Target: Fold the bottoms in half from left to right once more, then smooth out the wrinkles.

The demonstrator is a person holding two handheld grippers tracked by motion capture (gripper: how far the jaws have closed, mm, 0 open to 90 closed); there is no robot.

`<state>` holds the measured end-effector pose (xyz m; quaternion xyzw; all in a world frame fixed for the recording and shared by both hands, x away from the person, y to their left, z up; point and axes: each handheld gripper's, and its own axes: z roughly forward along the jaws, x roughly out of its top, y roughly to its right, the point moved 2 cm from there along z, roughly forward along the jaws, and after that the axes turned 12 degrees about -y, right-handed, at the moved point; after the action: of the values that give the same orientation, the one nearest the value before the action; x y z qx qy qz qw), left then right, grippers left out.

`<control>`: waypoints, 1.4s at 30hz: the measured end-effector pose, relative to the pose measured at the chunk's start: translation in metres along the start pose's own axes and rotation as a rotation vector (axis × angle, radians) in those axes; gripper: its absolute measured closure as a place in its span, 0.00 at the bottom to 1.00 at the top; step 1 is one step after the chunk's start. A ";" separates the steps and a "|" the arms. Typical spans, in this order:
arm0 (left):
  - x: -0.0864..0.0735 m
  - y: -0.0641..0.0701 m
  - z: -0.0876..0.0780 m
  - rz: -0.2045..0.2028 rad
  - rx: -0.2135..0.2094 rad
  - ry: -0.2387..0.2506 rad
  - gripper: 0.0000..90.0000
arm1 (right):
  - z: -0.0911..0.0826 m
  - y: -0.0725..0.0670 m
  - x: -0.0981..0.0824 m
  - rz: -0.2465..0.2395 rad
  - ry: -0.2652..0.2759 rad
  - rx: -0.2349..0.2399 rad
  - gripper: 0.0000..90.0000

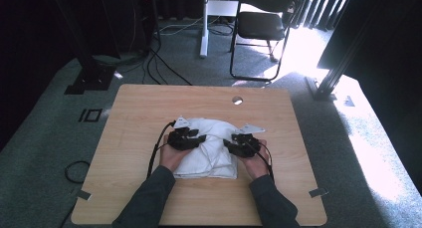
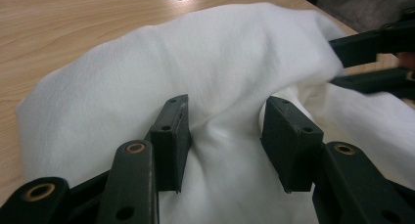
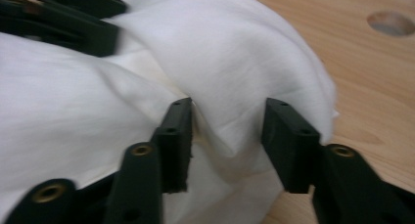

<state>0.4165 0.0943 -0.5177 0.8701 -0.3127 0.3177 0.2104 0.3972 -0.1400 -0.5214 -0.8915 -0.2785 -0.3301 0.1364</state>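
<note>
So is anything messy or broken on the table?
Nothing is broken or spilled. The white cloth lies bunched and wrinkled between the left gripper and the right gripper, on the wooden table.

White cloth (image 1: 209, 151) — bunched, rumpled, puffed in soft folds, lying mid-table toward the near edge

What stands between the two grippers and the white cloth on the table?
Nothing visible does. The left gripper and the right gripper each already have a fold of the white cloth bunched between their jaws, on the wooden table.
</note>
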 end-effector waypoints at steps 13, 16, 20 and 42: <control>0.001 0.001 0.006 -0.007 -0.002 -0.005 0.60 | 0.011 0.030 -0.009 0.068 -0.062 -0.011 0.85; 0.001 0.000 0.006 -0.013 0.003 -0.009 0.60 | 0.004 0.037 -0.016 0.078 -0.102 -0.082 0.83; 0.001 -0.002 0.007 -0.025 0.003 -0.008 0.60 | -0.011 0.046 -0.022 0.127 -0.074 -0.086 0.74; -0.001 -0.003 0.006 -0.042 -0.002 0.003 0.58 | -0.011 -0.013 -0.002 -0.031 -0.082 0.147 0.81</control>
<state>0.4203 0.0933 -0.5227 0.8758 -0.2945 0.3140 0.2182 0.3823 -0.1349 -0.5137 -0.8874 -0.3212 -0.2741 0.1848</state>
